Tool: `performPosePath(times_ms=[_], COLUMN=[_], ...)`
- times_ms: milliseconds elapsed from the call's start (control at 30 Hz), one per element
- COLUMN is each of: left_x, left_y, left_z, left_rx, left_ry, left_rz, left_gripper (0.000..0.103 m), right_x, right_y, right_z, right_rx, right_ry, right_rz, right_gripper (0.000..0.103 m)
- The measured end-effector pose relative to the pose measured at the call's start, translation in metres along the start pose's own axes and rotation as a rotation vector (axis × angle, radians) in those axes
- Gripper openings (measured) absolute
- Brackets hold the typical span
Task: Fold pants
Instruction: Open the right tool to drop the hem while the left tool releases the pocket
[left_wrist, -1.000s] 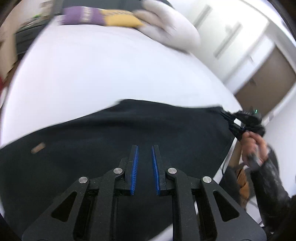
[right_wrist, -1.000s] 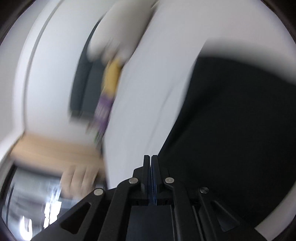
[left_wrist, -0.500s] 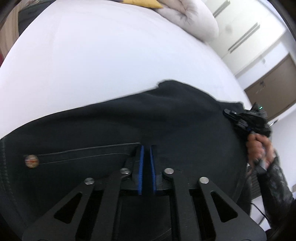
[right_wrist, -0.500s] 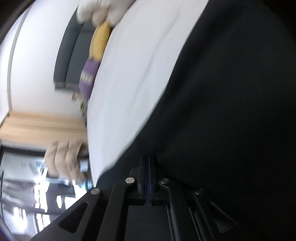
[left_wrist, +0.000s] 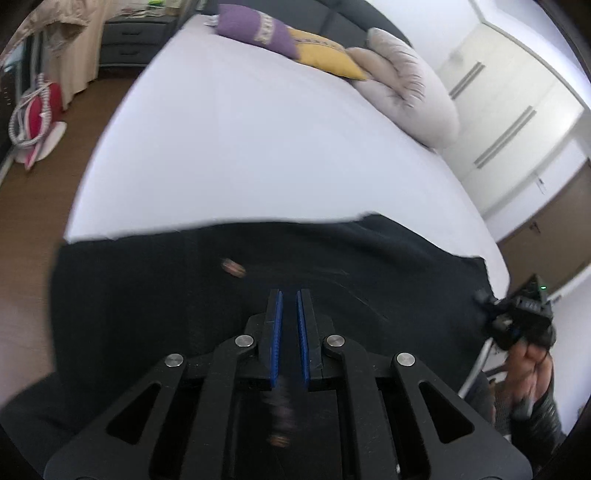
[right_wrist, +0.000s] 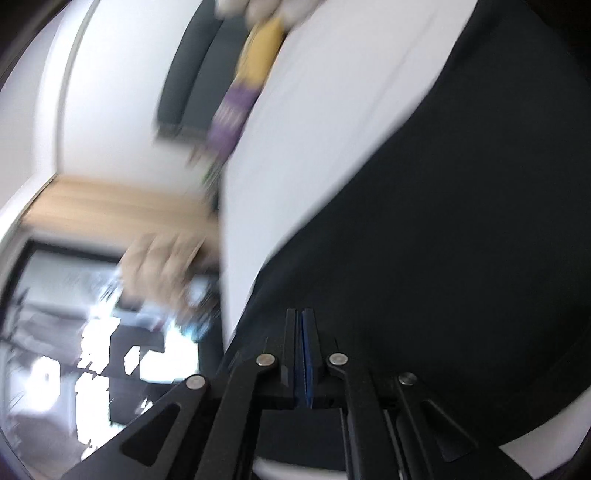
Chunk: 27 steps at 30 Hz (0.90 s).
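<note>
Black pants (left_wrist: 369, 280) lie spread across the near part of a white bed (left_wrist: 258, 147), with a metal button (left_wrist: 232, 267) showing. My left gripper (left_wrist: 289, 295) sits over the cloth near that button, its blue pads a narrow slit apart and pinching dark fabric. At the far right my right gripper (left_wrist: 484, 297), held in a person's hand (left_wrist: 528, 365), grips the pants' corner. The right wrist view is blurred. There the right gripper (right_wrist: 303, 314) has its pads pressed together at the edge of the pants (right_wrist: 461, 221).
Purple (left_wrist: 255, 27), yellow (left_wrist: 325, 53) and pale grey (left_wrist: 410, 96) pillows line the head of the bed. White wardrobe doors (left_wrist: 509, 110) stand to the right. On the wooden floor at left are a dark nightstand (left_wrist: 136, 40) and a red bag (left_wrist: 33, 110).
The left jaws narrowed onto the cloth. The left view swung, bringing the button from the far left to just above the fingers. The right view shifted along the pants' edge, with its pads still together.
</note>
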<state>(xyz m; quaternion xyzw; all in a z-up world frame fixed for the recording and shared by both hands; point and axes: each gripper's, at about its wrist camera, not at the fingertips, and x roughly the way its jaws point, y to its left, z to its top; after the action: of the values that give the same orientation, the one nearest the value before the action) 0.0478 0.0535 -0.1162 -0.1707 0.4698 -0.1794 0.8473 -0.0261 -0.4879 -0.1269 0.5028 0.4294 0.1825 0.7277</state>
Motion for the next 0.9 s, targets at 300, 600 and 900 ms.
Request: performPosePath(times_ms=[300, 600, 900], left_x=[0.029, 0.034, 0.023], left_y=[-0.001, -0.003, -0.036], left_z=[-0.043, -0.034, -0.032], left_rx=[-0.015, -0.008, 0.055], left_ry=[0.056, 0.061, 0.037], left_rz=[-0.013, 0.008, 0.089], left_gripper=[0.007, 0.007, 0.008], right_x=[0.025, -0.122, -0.260], right_y=[-0.034, -0.108, -0.084], right_z=[0.001, 0.115, 0.083], right_rx=[0.040, 0.168, 0.184], right_ry=[0.000, -0.423, -0.735], right_rz=[-0.081, -0.220, -0.362], right_gripper=[0.000, 0.000, 0.073])
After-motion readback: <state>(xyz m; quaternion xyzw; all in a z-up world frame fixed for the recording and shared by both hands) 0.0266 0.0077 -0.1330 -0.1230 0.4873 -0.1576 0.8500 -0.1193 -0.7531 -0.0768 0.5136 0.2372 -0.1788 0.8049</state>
